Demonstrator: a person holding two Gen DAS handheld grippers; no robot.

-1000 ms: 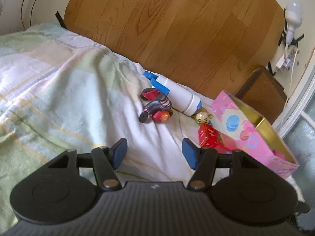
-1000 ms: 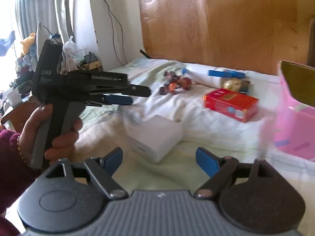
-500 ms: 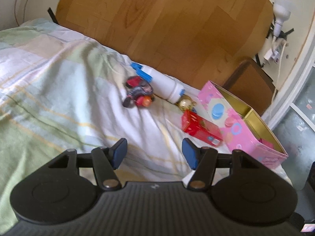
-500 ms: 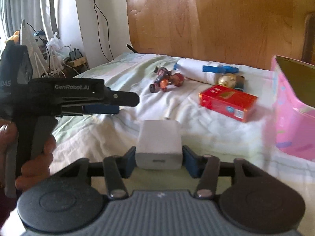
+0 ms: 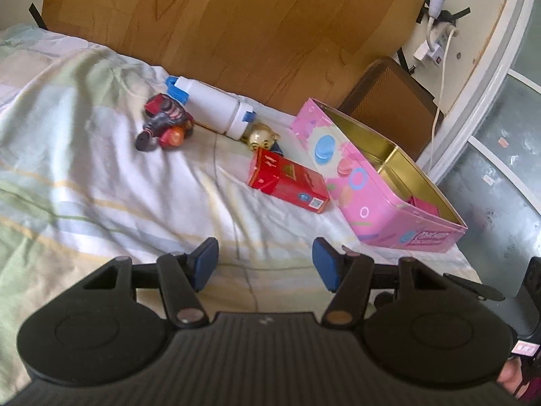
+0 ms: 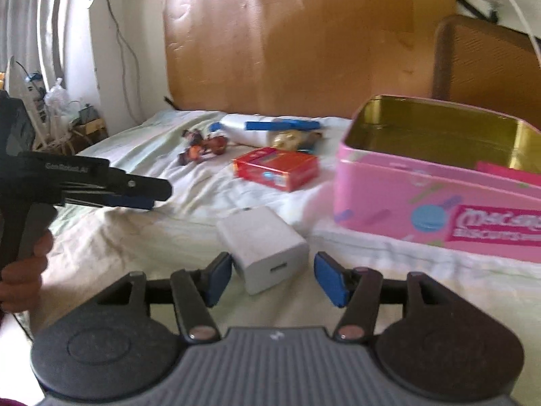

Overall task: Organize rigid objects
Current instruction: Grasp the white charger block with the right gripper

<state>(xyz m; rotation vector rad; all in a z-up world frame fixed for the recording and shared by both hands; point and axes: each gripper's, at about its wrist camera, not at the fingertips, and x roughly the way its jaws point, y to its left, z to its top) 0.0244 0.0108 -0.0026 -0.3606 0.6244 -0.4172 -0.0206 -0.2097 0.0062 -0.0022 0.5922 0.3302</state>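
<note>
The right gripper (image 6: pixel 273 277) is hovering low over the bed sheet (image 6: pixel 162 247) with its blue pads spread apart; a white charger block (image 6: pixel 263 248) is lying on the sheet between them. The left pad looks very close to the block's side, though blur makes it hard to say whether it is touching; the right pad is standing clear of it. Just to the right, a pink tin (image 6: pixel 422 199) is sitting open with its gold inside showing and something pink lying in its near right corner.

The left gripper (image 5: pixel 265 264) is hanging over the sheet (image 5: pixel 84 182) with fingers wide apart and nothing between them. Beyond it, a red box (image 5: pixel 287 182) is lying just left of the pink tin (image 5: pixel 368 186). Farther back, a gold figurine (image 5: pixel 260 138) is resting beside a white bottle with blue clips (image 5: pixel 213 108), and a small red and dark toy (image 5: pixel 165 121) is lying to the bottle's left. A wooden headboard (image 5: pixel 236 23) is rising behind the bed.
</note>
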